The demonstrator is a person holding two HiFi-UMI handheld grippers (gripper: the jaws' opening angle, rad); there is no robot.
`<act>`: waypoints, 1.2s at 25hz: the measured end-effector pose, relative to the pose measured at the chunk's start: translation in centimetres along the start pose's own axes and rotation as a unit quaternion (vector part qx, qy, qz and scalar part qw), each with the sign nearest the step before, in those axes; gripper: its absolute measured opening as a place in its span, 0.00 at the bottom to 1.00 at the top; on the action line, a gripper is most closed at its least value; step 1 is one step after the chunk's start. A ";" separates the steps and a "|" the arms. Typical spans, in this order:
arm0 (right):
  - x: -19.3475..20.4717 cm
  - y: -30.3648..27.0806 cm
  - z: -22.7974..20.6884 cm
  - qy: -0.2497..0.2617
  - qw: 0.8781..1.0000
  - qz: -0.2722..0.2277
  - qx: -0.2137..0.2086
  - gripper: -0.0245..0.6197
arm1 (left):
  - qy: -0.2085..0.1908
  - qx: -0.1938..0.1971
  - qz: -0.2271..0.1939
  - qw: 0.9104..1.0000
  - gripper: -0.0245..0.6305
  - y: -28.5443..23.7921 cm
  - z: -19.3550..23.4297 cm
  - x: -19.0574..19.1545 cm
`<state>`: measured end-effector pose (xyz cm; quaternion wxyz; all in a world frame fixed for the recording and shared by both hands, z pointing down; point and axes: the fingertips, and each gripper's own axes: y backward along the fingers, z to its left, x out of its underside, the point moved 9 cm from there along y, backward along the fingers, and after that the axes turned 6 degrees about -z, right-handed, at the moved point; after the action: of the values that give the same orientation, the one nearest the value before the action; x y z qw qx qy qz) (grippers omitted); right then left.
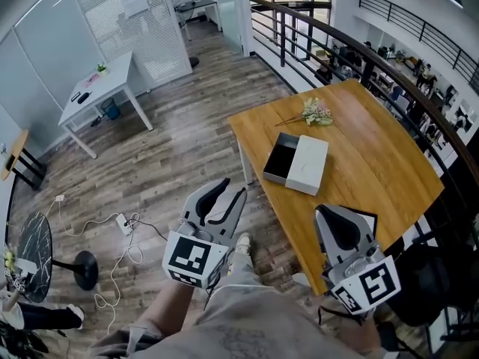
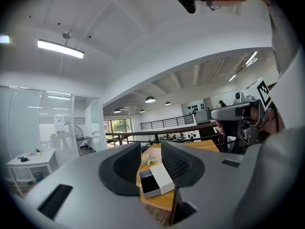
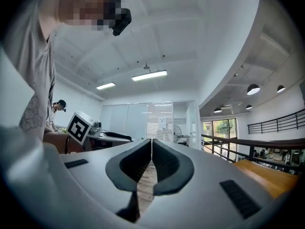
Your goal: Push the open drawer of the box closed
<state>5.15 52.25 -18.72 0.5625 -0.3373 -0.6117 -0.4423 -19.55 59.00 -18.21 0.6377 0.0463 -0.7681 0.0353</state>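
Note:
A white box (image 1: 309,164) lies on the wooden table (image 1: 374,155), and its black drawer (image 1: 283,158) sticks out to the left, open and empty. My left gripper (image 1: 227,191) hangs over the floor, short of the table's near-left edge and apart from the box. Its jaws stand open with nothing between them. In the left gripper view the box (image 2: 161,177) shows through the gap of the left gripper (image 2: 151,149), far off. My right gripper (image 1: 326,214) hovers at the table's near corner. In the right gripper view the right gripper (image 3: 151,142) is shut, tips together and empty.
A small bunch of flowers (image 1: 316,112) lies on the table behind the box. A railing (image 1: 314,36) runs along the far side. On the wooden floor to the left are a white desk (image 1: 97,88), a power strip with cables (image 1: 123,223) and a black round stand (image 1: 34,249).

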 end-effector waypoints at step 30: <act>10.4 -17.8 -15.3 -0.057 0.983 0.135 0.113 0.09 | -0.116 0.216 0.220 0.944 0.27 -26.5 13.0 18.1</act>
<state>-6.54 30.48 -11.74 0.6157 -0.3755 -0.6379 -0.2701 -32.46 30.74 -2.91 0.4950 0.0165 -0.8020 0.3340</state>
